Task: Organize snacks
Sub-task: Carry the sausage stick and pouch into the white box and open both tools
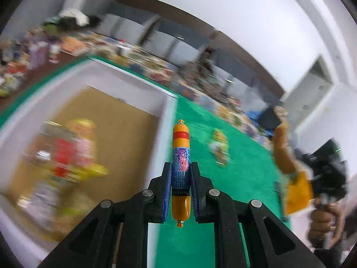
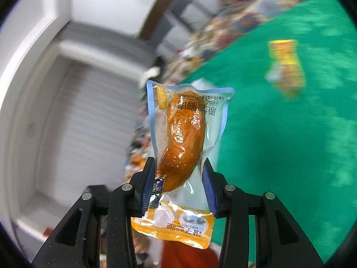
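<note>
Sausage stick [image 1: 180,167], slim, orange-skinned with a red band and a blue printed label, crimped at both ends, clamped mid-length in the left gripper [image 1: 180,174] and held above the seam between the white-walled cardboard-floored box [image 1: 125,109] and the green felt table top [image 1: 234,178]. Clear vacuum pouch with a glazed brown chicken piece [image 2: 183,138], blue-edged, orange-labelled at the bottom, pinched at its lower part in the right gripper [image 2: 178,178], raised over the table's far edge. Risk, as judged: slick film sliding out of the right pads, since only the narrow tail is caught; likewise the stick pivoting if swung fast. Blurred yellow packet [image 2: 285,67] lying alone on the felt; blurred snack packs [image 1: 64,156] already in the box.
</note>
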`<action>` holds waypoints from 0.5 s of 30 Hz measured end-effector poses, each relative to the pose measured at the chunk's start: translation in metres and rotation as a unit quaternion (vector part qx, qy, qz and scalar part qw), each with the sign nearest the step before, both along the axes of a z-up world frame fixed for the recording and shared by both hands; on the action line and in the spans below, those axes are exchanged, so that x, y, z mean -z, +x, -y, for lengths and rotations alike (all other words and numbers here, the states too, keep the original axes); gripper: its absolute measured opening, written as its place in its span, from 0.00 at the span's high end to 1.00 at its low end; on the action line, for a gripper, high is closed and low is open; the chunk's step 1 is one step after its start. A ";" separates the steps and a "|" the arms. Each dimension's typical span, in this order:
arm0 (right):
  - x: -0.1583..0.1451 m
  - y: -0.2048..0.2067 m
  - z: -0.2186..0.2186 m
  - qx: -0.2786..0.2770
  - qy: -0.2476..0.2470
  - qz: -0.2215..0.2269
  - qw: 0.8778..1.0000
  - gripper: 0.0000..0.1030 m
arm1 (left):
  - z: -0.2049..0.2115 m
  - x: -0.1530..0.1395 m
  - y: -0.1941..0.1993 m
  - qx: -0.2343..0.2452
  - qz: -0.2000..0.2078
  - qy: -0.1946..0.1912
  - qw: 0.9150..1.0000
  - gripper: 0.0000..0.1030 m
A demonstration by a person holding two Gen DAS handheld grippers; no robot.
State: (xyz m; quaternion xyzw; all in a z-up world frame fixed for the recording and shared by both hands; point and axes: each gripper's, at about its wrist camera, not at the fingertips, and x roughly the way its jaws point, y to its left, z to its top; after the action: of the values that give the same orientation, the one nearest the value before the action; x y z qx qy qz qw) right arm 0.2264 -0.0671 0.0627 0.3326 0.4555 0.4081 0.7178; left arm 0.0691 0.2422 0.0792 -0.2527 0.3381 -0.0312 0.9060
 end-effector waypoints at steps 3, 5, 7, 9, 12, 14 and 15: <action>-0.012 -0.007 -0.061 -0.040 -0.003 0.016 0.999 0.57 | -0.048 0.003 -0.011 -0.042 -0.017 0.032 0.998 0.85; -0.011 -0.009 -0.110 -0.064 -0.018 0.022 0.998 0.57 | -0.069 0.010 -0.016 -0.062 -0.028 0.051 0.996 0.85; -0.006 -0.012 -0.149 -0.080 -0.035 0.026 0.996 0.52 | -0.084 0.022 -0.017 -0.081 -0.051 0.083 0.992 0.82; 0.005 -0.016 -0.192 -0.082 -0.085 0.038 0.992 0.30 | -0.092 0.041 -0.013 -0.105 -0.094 0.131 0.981 0.46; 0.027 -0.023 -0.217 -0.121 -0.152 0.030 0.981 0.22 | -0.098 0.062 -0.021 -0.150 -0.120 0.168 0.967 0.03; 0.032 -0.030 -0.216 -0.127 -0.190 0.059 0.972 0.22 | -0.096 0.067 -0.030 -0.147 -0.117 0.164 0.968 0.03; 0.032 -0.034 -0.206 -0.116 -0.201 0.086 0.969 0.22 | -0.095 0.069 -0.033 -0.146 -0.114 0.160 0.970 0.03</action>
State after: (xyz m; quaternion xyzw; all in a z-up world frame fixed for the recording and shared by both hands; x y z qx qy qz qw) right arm 0.1923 0.1391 0.0309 0.0896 0.5000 0.4155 0.7545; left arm 0.0362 0.3369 0.0099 -0.1526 0.3988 0.1851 0.8851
